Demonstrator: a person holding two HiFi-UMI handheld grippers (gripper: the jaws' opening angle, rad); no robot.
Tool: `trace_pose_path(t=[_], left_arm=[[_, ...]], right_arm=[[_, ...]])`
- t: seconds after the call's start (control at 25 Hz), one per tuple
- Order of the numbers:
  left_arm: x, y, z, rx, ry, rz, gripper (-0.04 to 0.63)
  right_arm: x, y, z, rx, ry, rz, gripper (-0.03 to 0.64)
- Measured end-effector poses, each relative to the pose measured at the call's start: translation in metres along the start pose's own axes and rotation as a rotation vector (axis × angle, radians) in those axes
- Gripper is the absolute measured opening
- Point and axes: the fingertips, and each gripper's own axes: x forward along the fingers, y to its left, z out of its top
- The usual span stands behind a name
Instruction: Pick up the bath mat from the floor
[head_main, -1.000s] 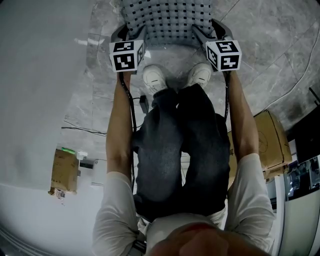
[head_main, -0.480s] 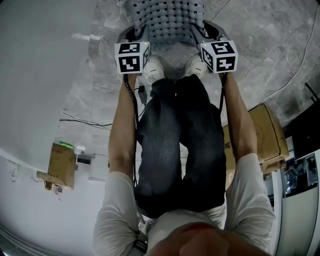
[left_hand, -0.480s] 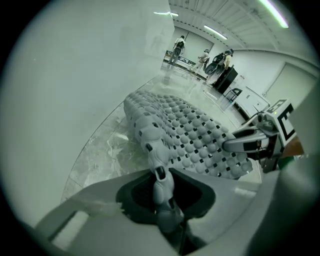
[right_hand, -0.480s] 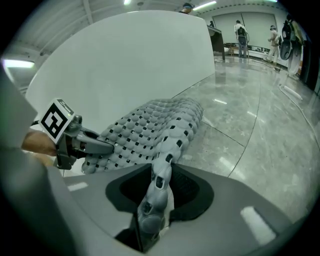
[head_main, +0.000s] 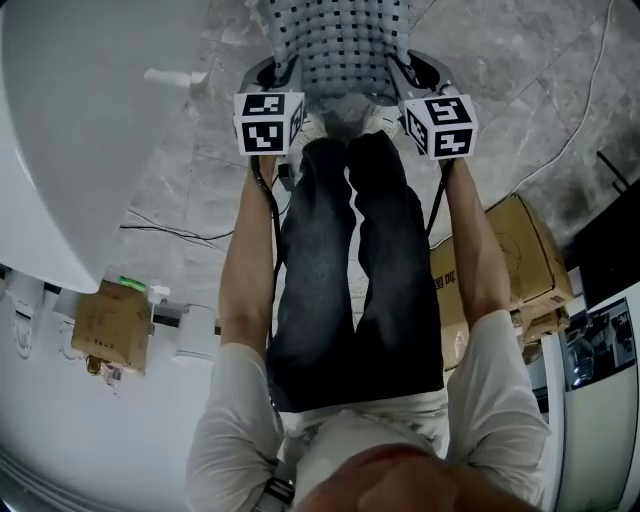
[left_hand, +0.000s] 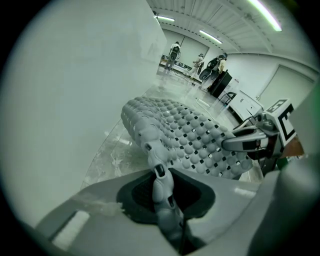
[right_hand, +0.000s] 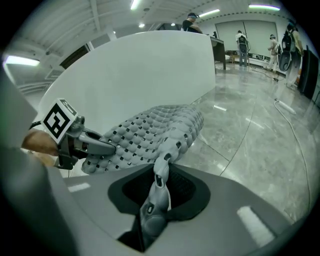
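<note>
Head view: the mat (head_main: 340, 45) runs lengthwise away from both jaws. The left gripper (left_hand: 162, 187) and right gripper (right_hand: 156, 192), jaws just closing, clench its near corners.

We show the floor (head_main: 520, 60): grey veined stone tiles with a glossy finish and thin joints. On it, at the head view's right, we mark a large cardboard box (head_main: 525, 255). At its left stands a smaller cardboard box (head_main: 112, 325), near a big white curved fixture (head_main: 70, 120). A thin pale cable (head_main: 588, 90) trails across the tiles at upper right, and a dark cable (head_main: 160, 232) lies left of the person's legs (head_main: 350, 270).
</note>
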Motion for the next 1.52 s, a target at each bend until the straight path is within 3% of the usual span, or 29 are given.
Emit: trace_pose_path(t=[0.72, 1.52], left_arm=[[-0.191, -0.073, 0.105, 0.058, -0.148, -0.007, 0.058], [-0.461, -0.167, 0.27, 0.186, -0.464, -0.028, 0.055]], right_arm=[[-0.188, 0.064, 0.125, -0.112, -0.142, -0.044, 0.069], [-0.447, 0.154, 0.303, -0.207, -0.447, -0.137, 0.061]])
